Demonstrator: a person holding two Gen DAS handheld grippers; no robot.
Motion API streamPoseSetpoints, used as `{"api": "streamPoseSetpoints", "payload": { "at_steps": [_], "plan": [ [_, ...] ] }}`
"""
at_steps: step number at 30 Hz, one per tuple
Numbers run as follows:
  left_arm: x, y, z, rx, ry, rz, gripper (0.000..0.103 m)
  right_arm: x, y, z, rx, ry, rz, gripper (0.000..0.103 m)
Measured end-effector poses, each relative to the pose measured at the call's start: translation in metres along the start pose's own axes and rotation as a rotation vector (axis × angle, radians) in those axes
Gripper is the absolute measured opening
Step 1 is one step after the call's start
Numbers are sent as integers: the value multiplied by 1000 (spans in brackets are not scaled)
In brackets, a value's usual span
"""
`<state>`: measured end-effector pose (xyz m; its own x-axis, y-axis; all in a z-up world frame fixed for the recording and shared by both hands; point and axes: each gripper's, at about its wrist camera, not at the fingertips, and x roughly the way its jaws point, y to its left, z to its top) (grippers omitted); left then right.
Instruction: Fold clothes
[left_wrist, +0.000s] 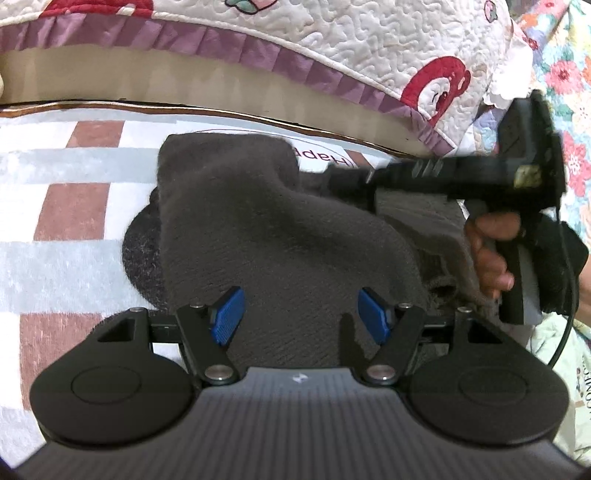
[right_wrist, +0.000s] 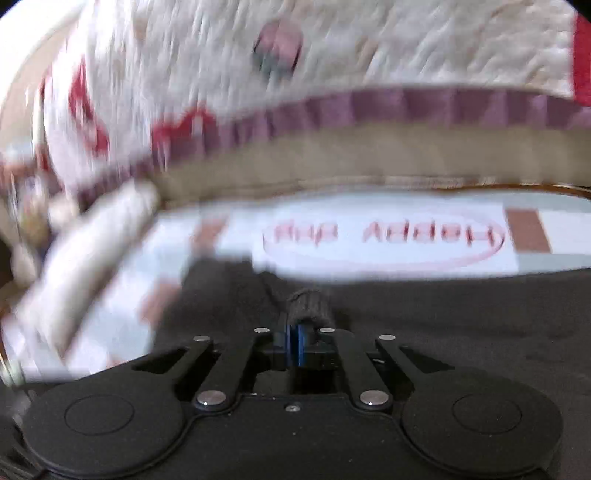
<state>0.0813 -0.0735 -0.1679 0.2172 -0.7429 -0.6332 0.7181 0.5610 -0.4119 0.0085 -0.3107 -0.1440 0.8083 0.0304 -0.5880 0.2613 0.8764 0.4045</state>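
Note:
A dark grey knitted garment (left_wrist: 258, 229) lies bunched on a checked mat (left_wrist: 74, 206). My left gripper (left_wrist: 301, 317) hovers over its near part, open, with cloth showing between the blue pads (left_wrist: 227, 317) but not pressed by them. My right gripper (left_wrist: 334, 173), held by a hand (left_wrist: 487, 254), reaches in from the right over the garment's far edge. In the blurred right wrist view the right gripper (right_wrist: 294, 343) is shut. A small fold of the grey garment (right_wrist: 308, 306) is pinched in it and sticks up just past the pads.
A white quilt (left_wrist: 332, 37) with red patterns and a purple frill hangs over a beige bed edge (left_wrist: 184, 85) just behind the mat. The mat bears an oval with pink lettering (right_wrist: 388, 236). A blurred pale object (right_wrist: 92, 258) lies at the left.

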Motion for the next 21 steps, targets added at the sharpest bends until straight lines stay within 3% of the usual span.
{"api": "streamPoseSetpoints", "payload": {
  "at_steps": [3, 8, 10, 12, 14, 18, 21],
  "plan": [
    [-2, 1, 2, -18, -4, -24, 67, -7, -20, 18, 103, -59, -30, 5],
    [7, 1, -3, -9, 34, -38, 68, 16, -38, 25, 59, 66, -160, 5],
    [8, -1, -4, 2, 34, -31, 68, 8, -37, 16, 111, 58, -132, 13],
    [9, -2, -4, 7, 34, -28, 68, -10, -38, 1, 225, 28, -130, 53],
    [9, -2, -4, 1, 30, -28, 68, -31, -37, -18, 301, -1, -138, 58],
    [7, -6, -7, 11, 26, -24, 68, -57, -34, -64, 383, 20, -118, 65],
    [2, -10, -8, 29, 30, -46, 68, -69, -27, -88, 363, 7, -110, 62]
  ]
}}
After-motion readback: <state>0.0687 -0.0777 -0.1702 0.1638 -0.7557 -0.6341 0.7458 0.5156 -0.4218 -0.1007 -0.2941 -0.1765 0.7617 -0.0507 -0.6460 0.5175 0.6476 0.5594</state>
